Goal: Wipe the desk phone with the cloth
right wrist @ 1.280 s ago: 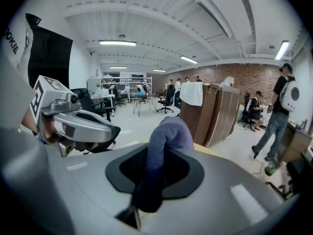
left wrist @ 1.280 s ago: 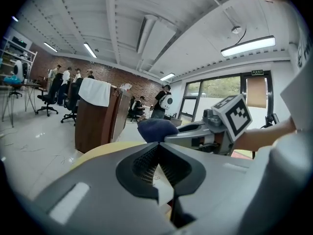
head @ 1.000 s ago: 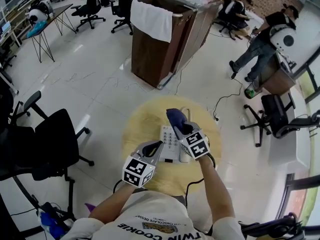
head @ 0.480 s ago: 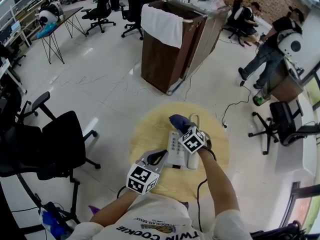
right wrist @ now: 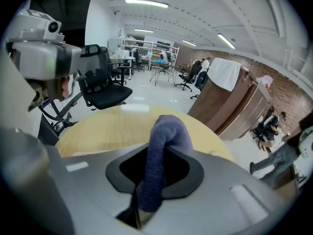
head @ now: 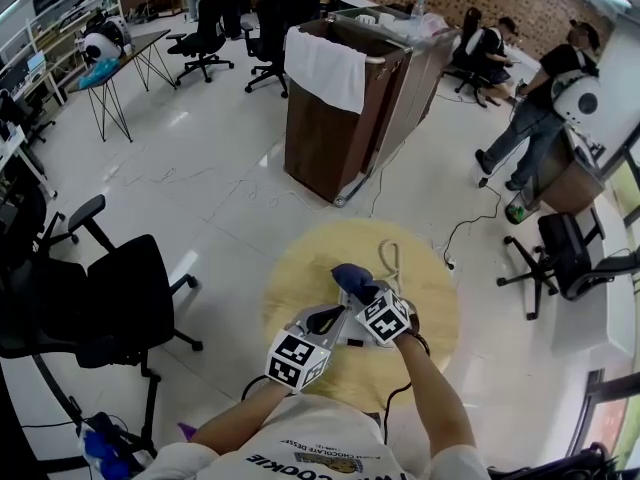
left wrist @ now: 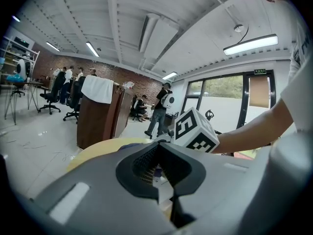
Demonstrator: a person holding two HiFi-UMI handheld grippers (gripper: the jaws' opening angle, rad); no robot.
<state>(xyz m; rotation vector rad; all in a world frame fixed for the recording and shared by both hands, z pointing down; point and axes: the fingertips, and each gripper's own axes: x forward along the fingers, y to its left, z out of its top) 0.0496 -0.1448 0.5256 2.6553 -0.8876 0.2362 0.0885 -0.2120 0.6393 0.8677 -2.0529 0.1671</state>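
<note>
On the round wooden table (head: 300, 268) the desk phone lies almost wholly hidden under my two grippers; only its pale coiled cord (head: 388, 257) shows beyond them. My right gripper (head: 362, 290) is shut on a dark blue cloth (head: 354, 277), which hangs in a roll out of the jaws (right wrist: 165, 131) over the tabletop (right wrist: 112, 126). My left gripper (head: 327, 320) sits just left of the right one, its jaws shut with nothing held. In the left gripper view the gripper (left wrist: 157, 146) points at the right gripper's marker cube (left wrist: 195, 130).
A brown cart (head: 340, 118) with a white towel (head: 325, 68) over it stands beyond the table. A black office chair (head: 120, 288) is at the left, another chair (head: 570, 253) at the right. People stand and sit at the back right. A cable (head: 465, 223) runs across the floor.
The right gripper has drawn the cloth back toward me over the phone. The left gripper has moved in close beside it. The phone's keypad, visible earlier, is now covered.
</note>
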